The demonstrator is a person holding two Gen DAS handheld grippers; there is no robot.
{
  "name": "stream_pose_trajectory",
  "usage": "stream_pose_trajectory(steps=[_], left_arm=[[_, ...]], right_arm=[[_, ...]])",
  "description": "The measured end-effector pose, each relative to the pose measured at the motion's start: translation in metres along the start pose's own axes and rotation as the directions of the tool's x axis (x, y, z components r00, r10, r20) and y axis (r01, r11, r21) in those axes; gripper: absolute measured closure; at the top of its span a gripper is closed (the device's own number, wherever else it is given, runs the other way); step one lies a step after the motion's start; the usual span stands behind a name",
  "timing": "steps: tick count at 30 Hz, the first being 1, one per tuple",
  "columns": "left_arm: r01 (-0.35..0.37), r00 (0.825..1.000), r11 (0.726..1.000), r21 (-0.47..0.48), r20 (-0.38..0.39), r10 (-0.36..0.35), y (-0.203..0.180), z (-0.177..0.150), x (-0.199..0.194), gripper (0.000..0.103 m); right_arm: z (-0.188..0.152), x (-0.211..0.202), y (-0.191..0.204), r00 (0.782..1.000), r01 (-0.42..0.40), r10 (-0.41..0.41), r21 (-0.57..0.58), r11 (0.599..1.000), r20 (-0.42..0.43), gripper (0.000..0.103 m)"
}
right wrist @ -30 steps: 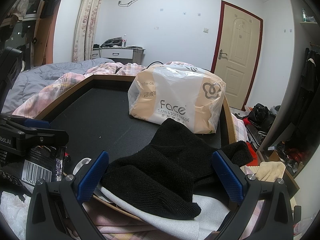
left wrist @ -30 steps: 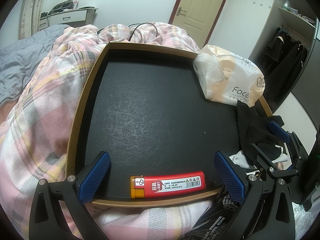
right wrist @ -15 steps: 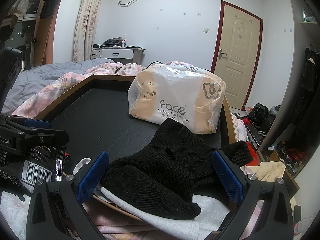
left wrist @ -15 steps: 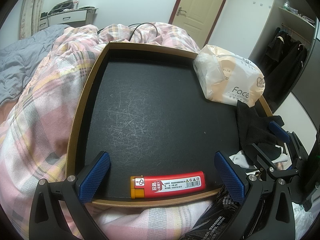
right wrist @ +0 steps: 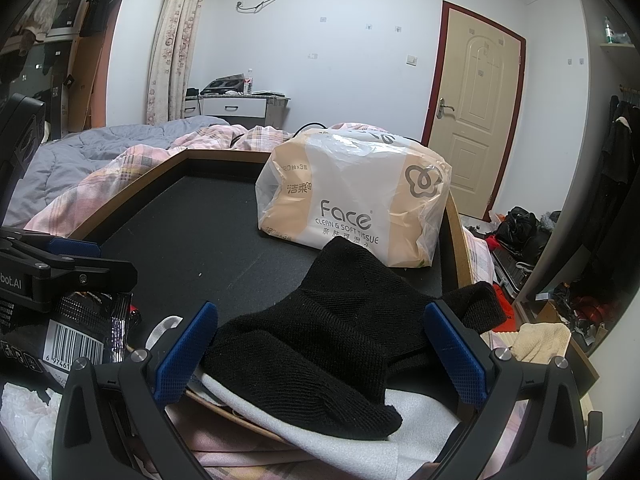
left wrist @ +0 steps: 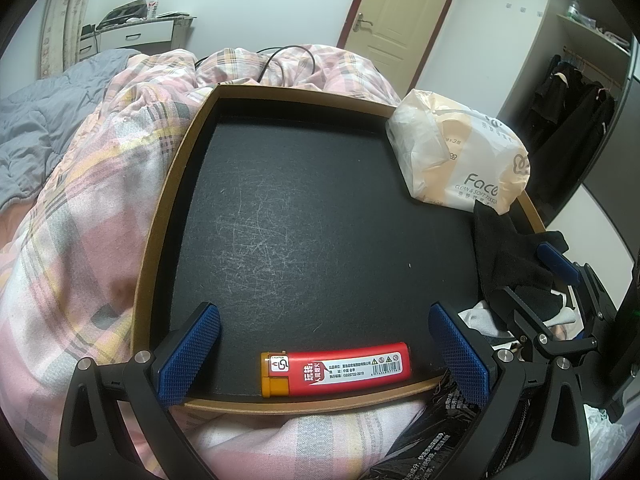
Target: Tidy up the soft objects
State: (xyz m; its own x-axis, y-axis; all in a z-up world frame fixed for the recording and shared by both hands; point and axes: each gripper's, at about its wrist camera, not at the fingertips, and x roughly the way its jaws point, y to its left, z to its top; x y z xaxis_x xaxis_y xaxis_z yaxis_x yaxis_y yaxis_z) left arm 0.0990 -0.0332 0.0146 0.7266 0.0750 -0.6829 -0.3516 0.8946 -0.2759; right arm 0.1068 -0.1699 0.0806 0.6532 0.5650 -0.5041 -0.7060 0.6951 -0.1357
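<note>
A black-lined tray with a wooden rim (left wrist: pixel 160 216) lies on a plaid quilt. A tissue pack (left wrist: pixel 460 156) (right wrist: pixel 356 200) printed "Face" sits in its far right corner. Black socks (right wrist: pixel 328 344) (left wrist: pixel 508 256) lie heaped at the tray's near right corner on a white cloth (right wrist: pixel 320 432). My right gripper (right wrist: pixel 320 352) is open, its blue pads on either side of the socks. My left gripper (left wrist: pixel 324 352) is open over the tray's near edge, with a red lighter (left wrist: pixel 336 368) lying between its pads.
A black packet with a barcode (right wrist: pixel 76 340) lies near the left gripper. The pink plaid quilt (left wrist: pixel 80 220) surrounds the tray; a grey blanket (right wrist: pixel 72 168) lies beyond. A door (right wrist: pixel 472 120), hanging dark clothes (left wrist: pixel 568 108) and floor clutter (right wrist: pixel 528 232) are to the right.
</note>
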Motion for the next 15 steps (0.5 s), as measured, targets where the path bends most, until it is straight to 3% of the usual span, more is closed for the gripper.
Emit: stream_pose_trajectory(steps=[15], left_arm=[[-0.016,1.0,1.0,0.005,-0.008,0.016,0.0005,-0.0007,0.0032,0.0]], right_arm=[[0.0,0.0001,-0.0001,1.0,0.001,-0.001,0.0,1.0,0.0,0.0]])
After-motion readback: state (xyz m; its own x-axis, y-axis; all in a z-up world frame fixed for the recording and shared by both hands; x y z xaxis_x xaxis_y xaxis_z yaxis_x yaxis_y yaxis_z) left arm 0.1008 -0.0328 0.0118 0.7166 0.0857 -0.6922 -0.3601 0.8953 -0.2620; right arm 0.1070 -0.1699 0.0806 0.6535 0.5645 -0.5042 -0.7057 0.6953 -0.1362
